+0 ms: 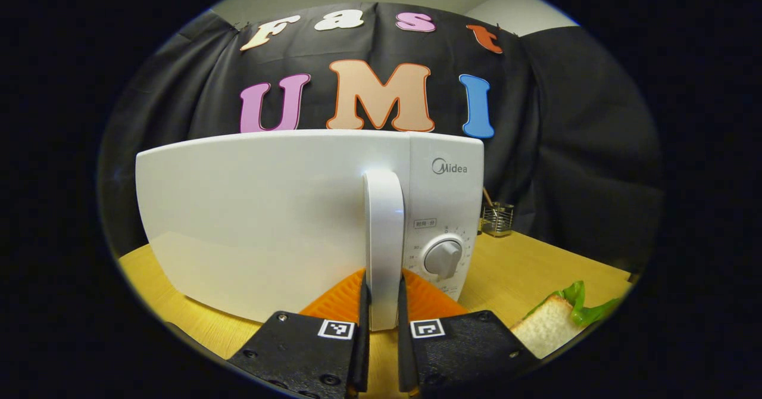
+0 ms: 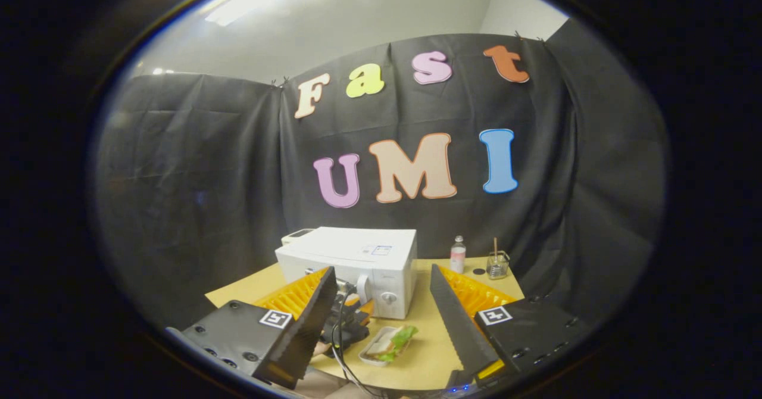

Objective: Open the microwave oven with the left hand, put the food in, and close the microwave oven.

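The white microwave (image 1: pixel 268 208) stands on the wooden table, its door looking closed. Its vertical handle (image 1: pixel 384 226) runs between the door and the dial panel (image 1: pixel 443 259). My left gripper (image 1: pixel 382 306) is shut on the lower part of that handle, one finger on each side. A sandwich (image 1: pixel 550 324) of white bread and green lettuce lies to the right. In the right gripper view the sandwich (image 2: pixel 390 342) rests in a small white tray in front of the microwave (image 2: pixel 351 256). My right gripper (image 2: pixel 381 271) hangs above it, open wide and holding nothing. The left gripper (image 2: pixel 348 321) shows at the handle.
A small bottle (image 2: pixel 457 255) and a glass jar with a stick (image 2: pixel 497 263) stand at the back right of the table (image 2: pixel 428 351). The same jar (image 1: pixel 497 219) sits just right of the microwave. Black cloth walls close in behind.
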